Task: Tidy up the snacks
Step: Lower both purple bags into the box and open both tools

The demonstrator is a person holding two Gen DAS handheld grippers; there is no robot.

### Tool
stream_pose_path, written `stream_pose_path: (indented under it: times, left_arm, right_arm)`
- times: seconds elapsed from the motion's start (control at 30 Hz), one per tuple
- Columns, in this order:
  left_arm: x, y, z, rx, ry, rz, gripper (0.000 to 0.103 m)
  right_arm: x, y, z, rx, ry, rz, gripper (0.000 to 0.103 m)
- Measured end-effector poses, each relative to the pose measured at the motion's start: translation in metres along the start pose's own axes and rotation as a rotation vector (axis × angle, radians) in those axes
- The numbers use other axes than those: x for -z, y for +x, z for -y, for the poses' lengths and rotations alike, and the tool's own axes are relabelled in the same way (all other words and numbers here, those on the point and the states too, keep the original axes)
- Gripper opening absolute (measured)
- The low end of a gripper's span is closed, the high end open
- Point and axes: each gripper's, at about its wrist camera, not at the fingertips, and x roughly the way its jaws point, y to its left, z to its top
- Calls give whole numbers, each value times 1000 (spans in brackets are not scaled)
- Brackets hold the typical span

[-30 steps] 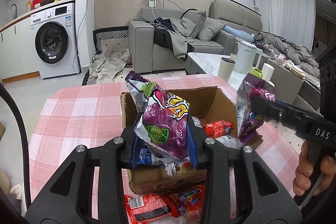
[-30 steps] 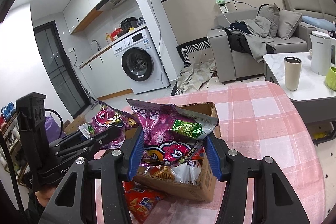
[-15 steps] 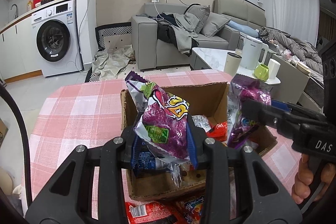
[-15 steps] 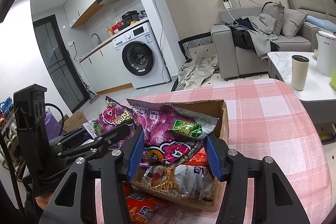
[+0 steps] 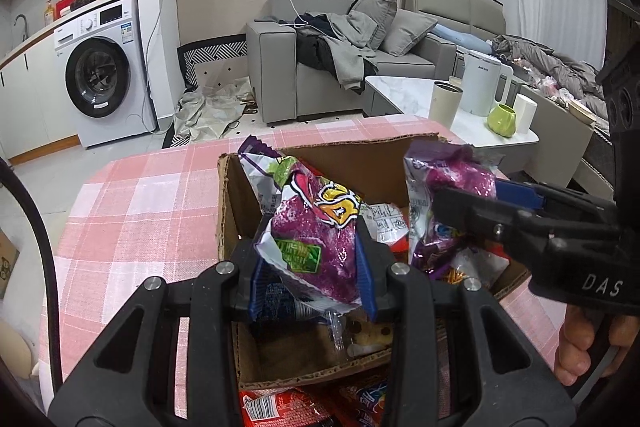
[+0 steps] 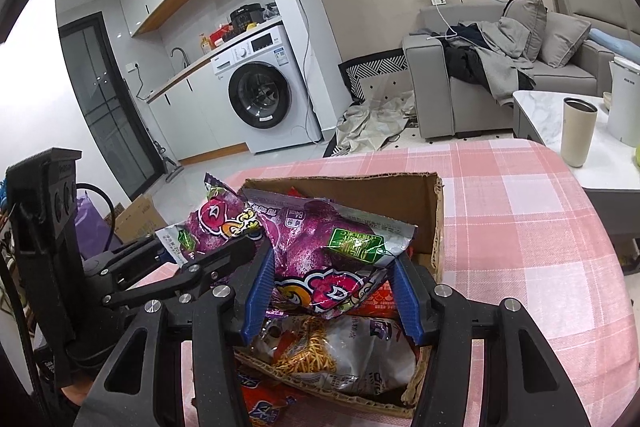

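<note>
An open cardboard box [image 5: 320, 155] [image 6: 400, 187] sits on the pink checked tablecloth with several snack packs inside. My left gripper [image 5: 312, 283] is shut on a purple snack bag [image 5: 316, 227] and holds it over the box's near side. My right gripper [image 6: 332, 291] is shut on a second purple snack bag [image 6: 320, 243] over the box; it also shows at the right of the left wrist view [image 5: 448, 195]. A clear pack of yellow strips [image 6: 340, 351] lies in the box under the right bag.
Red snack packs [image 5: 288, 403] [image 6: 264, 407] lie on the cloth in front of the box. The pink tablecloth [image 6: 520, 227] extends right and behind. A low marble table with a tumbler [image 6: 576, 131], kettle and green cup stands beyond, then a grey sofa and washing machine.
Both grippers have moved forward and down over the box, each still holding its purple bag. The box now fills more of both views.
</note>
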Motion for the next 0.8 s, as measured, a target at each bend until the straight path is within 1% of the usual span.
stream_pose_path:
  times: [0.2, 0.33, 0.47, 0.53, 0.63, 0.67, 0.7, 0.77, 0.8]
  left_arm:
    - [2, 7, 4, 2, 8, -12, 33]
    - [7, 6, 0, 10, -5, -20, 33]
    - [12, 3, 1, 6, 6, -26, 33]
    - [12, 2, 0, 4, 1, -31, 34]
    - [12, -1, 0, 12, -10, -42, 41]
    - [12, -4, 0, 15, -14, -40, 50]
    - [12, -6, 0, 23, -16, -37, 52]
    - [14, -13, 1, 28, -12, -26, 65]
    - [15, -17, 3, 19, -7, -15, 69]
  right_arm:
    - [-2, 7, -1, 4, -8, -11, 55]
    - [-3, 9, -4, 1, -13, -19, 55]
    - [-3, 10, -4, 4, -25, -27, 56]
    - [-5, 10, -3, 0, -24, -28, 58]
    - [-6, 5, -2, -1, -28, -22, 62]
    - [-7, 3, -2, -3, -33, -15, 62]
    - [-5, 0, -2, -3, -38, -11, 63]
    - [-4, -4, -2, 5, -42, -3, 68]
    - [-4, -7, -2, 6, -43, 3, 71]
